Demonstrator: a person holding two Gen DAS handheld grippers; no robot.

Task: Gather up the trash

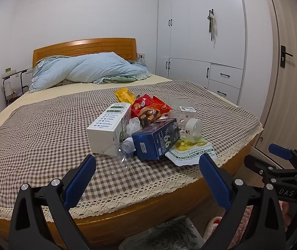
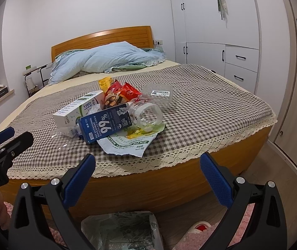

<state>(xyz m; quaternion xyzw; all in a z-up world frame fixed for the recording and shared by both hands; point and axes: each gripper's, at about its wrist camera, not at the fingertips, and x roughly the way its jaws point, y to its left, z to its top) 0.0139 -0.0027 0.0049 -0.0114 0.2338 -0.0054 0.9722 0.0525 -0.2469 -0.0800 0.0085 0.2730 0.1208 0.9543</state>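
Approach step, nothing grasped yet: left gripper (image 1: 147, 163) and right gripper (image 2: 147, 163) both spread empty before trash pile (image 1: 148, 125) on checkered bedspread (image 1: 44, 129); next, closing on blue carton (image 2: 104, 125).

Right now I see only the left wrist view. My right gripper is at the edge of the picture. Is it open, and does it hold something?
Observer: The right gripper is open, with nothing between its fingers.
Operator: Behind the jar I see something clear. What is it?
Observer: A clear plastic tray. It lies flat behind the jar and has a barcode label on top.
Operator: What is at the far left, past the edge of my picture?
Observer: A windowsill with small cluttered things on it.
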